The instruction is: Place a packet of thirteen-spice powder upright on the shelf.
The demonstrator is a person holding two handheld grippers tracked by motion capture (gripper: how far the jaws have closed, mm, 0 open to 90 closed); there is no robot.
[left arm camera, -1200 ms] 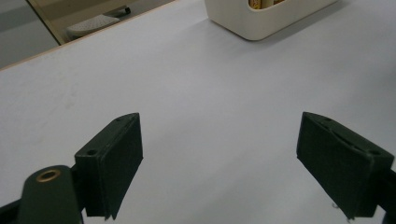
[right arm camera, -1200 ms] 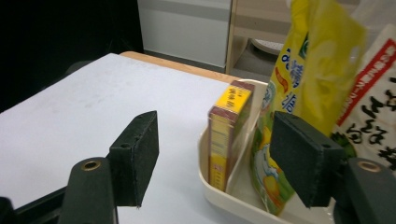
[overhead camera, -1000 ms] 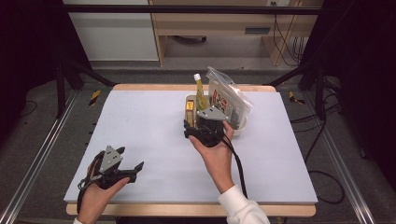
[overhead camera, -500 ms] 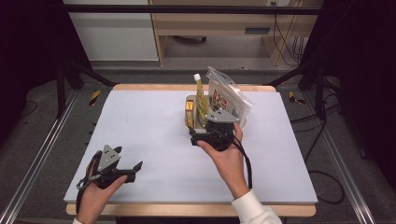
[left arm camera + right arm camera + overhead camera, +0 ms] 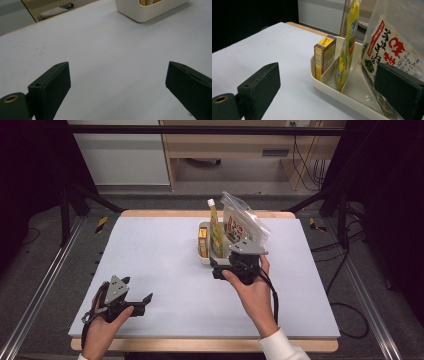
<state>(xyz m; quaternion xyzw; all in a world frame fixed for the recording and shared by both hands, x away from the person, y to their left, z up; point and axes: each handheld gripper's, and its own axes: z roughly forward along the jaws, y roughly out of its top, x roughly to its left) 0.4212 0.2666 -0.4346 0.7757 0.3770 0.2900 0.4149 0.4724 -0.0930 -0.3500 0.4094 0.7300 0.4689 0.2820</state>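
The right tool (image 5: 226,266) has just been opening; its jaws stand apart with nothing between them, just before the white divided tray (image 5: 329,91). The tray holds 3 things, 1 per compartment: 1 yellow box (image 5: 324,56), 1 yellow spouted pouch (image 5: 348,42), 1 clear printed bag (image 5: 392,47). The left tool (image 5: 141,301), also just opened and bare, rests low on the worktop (image 5: 165,250), well apart.

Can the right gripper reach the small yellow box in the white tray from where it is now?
Probably yes: the right gripper is open beside the white tray, and the yellow box stands unblocked in its outer compartment.
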